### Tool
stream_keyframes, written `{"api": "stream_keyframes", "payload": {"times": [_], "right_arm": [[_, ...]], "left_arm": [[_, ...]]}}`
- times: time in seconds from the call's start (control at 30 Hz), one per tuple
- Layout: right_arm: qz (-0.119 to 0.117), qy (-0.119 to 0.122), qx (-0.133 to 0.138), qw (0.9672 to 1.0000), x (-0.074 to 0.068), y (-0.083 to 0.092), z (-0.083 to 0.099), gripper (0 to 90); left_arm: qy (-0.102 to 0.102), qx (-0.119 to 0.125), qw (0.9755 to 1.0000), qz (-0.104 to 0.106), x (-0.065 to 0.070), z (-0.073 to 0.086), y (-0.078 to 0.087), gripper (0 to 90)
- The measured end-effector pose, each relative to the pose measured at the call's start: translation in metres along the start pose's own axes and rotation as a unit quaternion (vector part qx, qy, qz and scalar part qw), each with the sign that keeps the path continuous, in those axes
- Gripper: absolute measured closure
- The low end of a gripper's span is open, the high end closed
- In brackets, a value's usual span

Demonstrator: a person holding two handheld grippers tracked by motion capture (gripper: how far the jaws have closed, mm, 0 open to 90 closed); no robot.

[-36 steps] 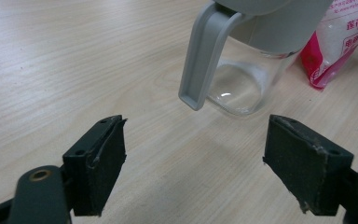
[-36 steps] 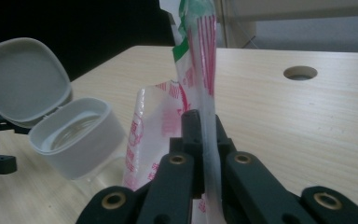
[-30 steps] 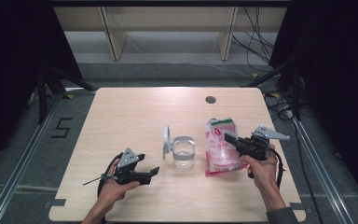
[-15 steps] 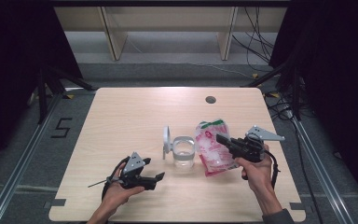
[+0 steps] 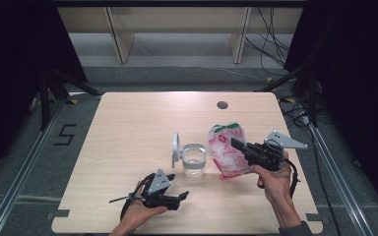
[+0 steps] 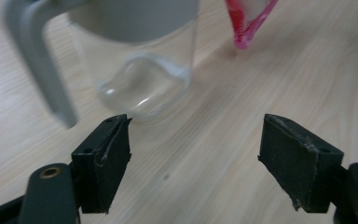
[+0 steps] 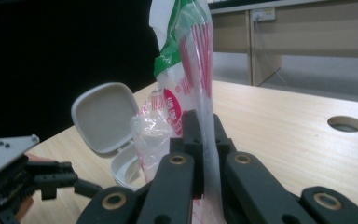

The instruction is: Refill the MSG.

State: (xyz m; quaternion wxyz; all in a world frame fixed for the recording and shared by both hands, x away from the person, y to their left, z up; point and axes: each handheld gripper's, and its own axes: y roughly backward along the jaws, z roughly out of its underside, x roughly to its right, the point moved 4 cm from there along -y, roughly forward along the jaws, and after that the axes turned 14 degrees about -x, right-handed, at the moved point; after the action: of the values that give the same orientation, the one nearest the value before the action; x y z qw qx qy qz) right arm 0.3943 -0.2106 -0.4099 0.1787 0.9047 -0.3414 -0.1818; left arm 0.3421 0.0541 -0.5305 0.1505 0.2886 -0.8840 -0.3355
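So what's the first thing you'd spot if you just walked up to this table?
Probably the pink, white and green plastic bag, lifted off the wooden table and pinched in the right claw. Right beside it, near the table's middle, stands a clear jar with its grey lid flipped open. The left claw sits in front of the jar, jaws apart with nothing between them.
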Motion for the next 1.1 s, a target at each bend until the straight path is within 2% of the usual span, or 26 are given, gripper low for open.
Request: {"api": "stream_keyframes", "payload": {"times": [0.03, 0.1, 0.17, 0.23, 0.27, 0.3, 0.33, 0.37, 0.4, 0.5, 0.53, 0.57, 0.6, 0.63, 0.67, 0.73, 0.8, 0.87, 0.9, 0.97, 1.0, 1.03, 1.07, 1.1], "right_arm": [[0.000, 0.000, 0.007, 1.0000, -0.001, 0.001, -0.002, 90.0], [0.008, 0.002, 0.002, 1.0000, -0.003, 0.004, -0.003, 90.0], [-0.002, -0.003, -0.002, 1.0000, -0.009, 0.005, -0.005, 90.0], [-0.003, 0.014, 0.003, 0.9999, -0.011, 0.006, -0.007, 90.0], [-0.006, 0.011, 0.009, 0.9999, -0.013, 0.005, -0.008, 90.0], [-0.013, 0.007, 0.013, 0.9998, -0.015, 0.005, -0.009, 90.0], [-0.015, 0.008, 0.006, 0.9998, -0.017, 0.006, -0.009, 90.0], [-0.018, 0.008, 0.011, 0.9997, -0.019, 0.006, -0.010, 90.0], [-0.020, 0.016, 0.009, 0.9996, -0.020, 0.006, -0.011, 90.0], [-0.026, 0.015, 0.010, 0.9995, -0.027, 0.006, -0.012, 90.0], [-0.028, 0.010, 0.012, 0.9995, -0.030, 0.006, -0.013, 90.0], [-0.025, 0.023, 0.018, 0.9993, -0.029, 0.006, -0.014, 90.0], [-0.032, 0.021, 0.018, 0.9991, -0.032, 0.006, -0.014, 90.0], [-0.029, 0.026, 0.020, 0.9991, -0.032, 0.006, -0.015, 90.0], [-0.034, 0.023, 0.017, 0.9990, -0.035, 0.007, -0.015, 90.0], [-0.032, 0.026, 0.013, 0.9990, -0.036, 0.008, -0.016, 90.0], [-0.039, 0.021, 0.012, 0.9989, -0.039, 0.008, -0.016, 90.0], [-0.043, 0.031, 0.011, 0.9985, -0.039, 0.007, -0.016, 90.0], [-0.043, 0.018, 0.015, 0.9988, -0.042, 0.007, -0.015, 90.0], [-0.041, 0.034, 0.010, 0.9985, -0.040, 0.005, -0.016, 90.0], [-0.044, 0.028, 0.008, 0.9986, -0.041, 0.005, -0.015, 90.0], [-0.051, 0.027, 0.012, 0.9983, -0.042, 0.004, -0.015, 90.0], [-0.042, 0.035, 0.008, 0.9984, -0.042, 0.004, -0.016, 90.0], [-0.046, 0.032, 0.008, 0.9984, -0.043, 0.004, -0.016, 90.0]], "left_arm": [[0.002, 0.001, 1.0000, 0.002, 0.003, -0.002, -0.003, 26.1], [0.002, 0.008, 0.9999, 0.014, 0.012, -0.010, -0.011, 27.1], [0.003, 0.017, 0.9996, 0.023, 0.023, -0.016, -0.022, 27.8], [-0.006, 0.015, 0.9995, 0.026, 0.031, -0.022, -0.031, 27.7], [-0.010, 0.011, 0.9995, 0.027, 0.035, -0.025, -0.034, 27.7], [-0.008, 0.017, 0.9995, 0.026, 0.039, -0.028, -0.040, 27.7], [-0.013, 0.012, 0.9996, 0.020, 0.041, -0.031, -0.044, 27.8], [-0.015, 0.010, 0.9996, 0.023, 0.044, -0.033, -0.048, 27.8], [-0.019, 0.005, 0.9997, 0.015, 0.044, -0.035, -0.051, 27.8], [-0.010, 0.007, 0.9999, 0.010, 0.050, -0.042, -0.061, 28.2], [-0.016, 0.000, 0.9999, -0.001, 0.049, -0.043, -0.061, 28.2], [-0.013, 0.004, 0.9998, 0.010, 0.050, -0.045, -0.063, 28.6], [-0.016, 0.003, 0.9999, 0.004, 0.049, -0.046, -0.062, 29.3], [-0.013, 0.012, 0.9998, -0.002, 0.050, -0.048, -0.062, 30.6], [-0.012, 0.007, 0.9999, 0.000, 0.051, -0.049, -0.061, 32.4], [-0.015, 0.012, 0.9998, 0.002, 0.051, -0.051, -0.061, 34.4], [-0.019, 0.020, 0.9996, -0.008, 0.052, -0.052, -0.061, 41.1], [-0.026, 0.024, 0.9993, -0.013, 0.054, -0.053, -0.061, 44.3], [-0.026, 0.033, 0.9991, -0.009, 0.054, -0.054, -0.062, 48.4], [-0.028, 0.041, 0.9987, -0.009, 0.055, -0.056, -0.062, 55.4], [-0.029, 0.044, 0.9986, -0.005, 0.056, -0.056, -0.063, 58.6], [-0.035, 0.044, 0.9984, -0.013, 0.055, -0.056, -0.063, 59.9], [-0.034, 0.043, 0.9983, -0.017, 0.056, -0.056, -0.063, 62.2], [-0.035, 0.044, 0.9982, -0.023, 0.055, -0.056, -0.064, 64.8]]}}
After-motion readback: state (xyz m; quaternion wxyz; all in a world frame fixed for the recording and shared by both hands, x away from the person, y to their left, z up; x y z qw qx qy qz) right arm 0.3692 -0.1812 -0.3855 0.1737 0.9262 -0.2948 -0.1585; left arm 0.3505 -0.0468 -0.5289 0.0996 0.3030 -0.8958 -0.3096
